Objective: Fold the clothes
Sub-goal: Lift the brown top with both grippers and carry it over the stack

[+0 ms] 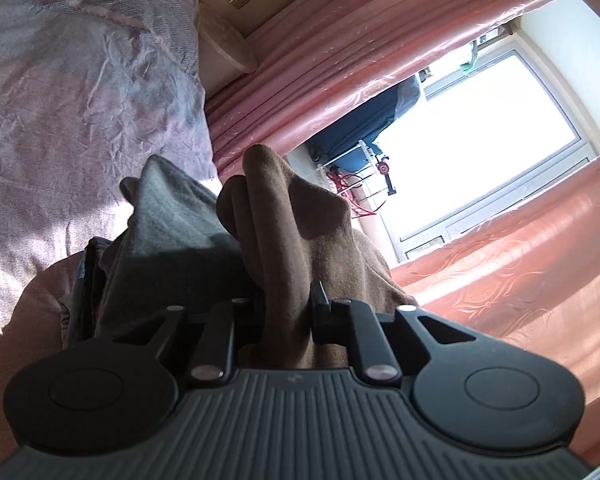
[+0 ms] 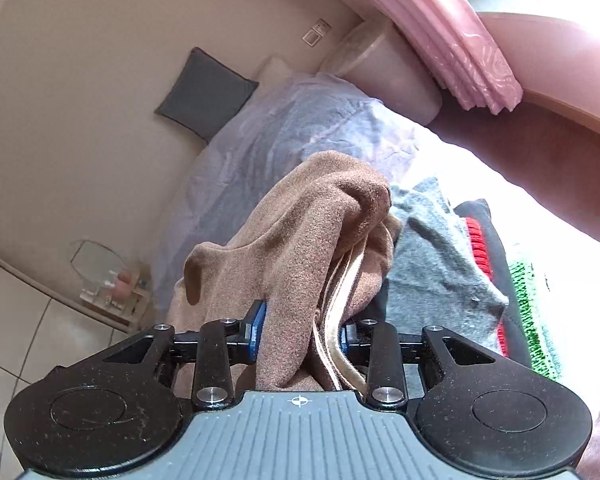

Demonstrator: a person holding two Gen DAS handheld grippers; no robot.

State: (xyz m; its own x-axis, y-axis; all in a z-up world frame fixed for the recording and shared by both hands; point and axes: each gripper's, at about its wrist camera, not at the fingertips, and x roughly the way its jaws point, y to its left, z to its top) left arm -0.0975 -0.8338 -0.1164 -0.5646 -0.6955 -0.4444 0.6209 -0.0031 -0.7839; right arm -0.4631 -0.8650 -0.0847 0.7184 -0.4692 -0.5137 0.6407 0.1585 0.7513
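Note:
A brown fleece garment (image 1: 296,216) is bunched between the jaws of my left gripper (image 1: 290,308), which is shut on it. The same brown garment (image 2: 312,240) also fills my right gripper (image 2: 302,330), shut on a thick fold with a pale inner seam showing. The cloth rises in folds above both grippers and hides their fingertips. Behind it on the bed lies a grey garment (image 1: 168,216), also in the right wrist view (image 2: 432,256).
A bed with a wrinkled lilac cover (image 1: 80,100) lies behind. A dark pile with red and green trim (image 2: 496,264) sits by the grey garment. Pink curtains (image 1: 340,64) frame a bright window (image 1: 488,140). A grey cushion (image 2: 204,92) leans on the wall. A tiled floor (image 2: 28,332) is at lower left.

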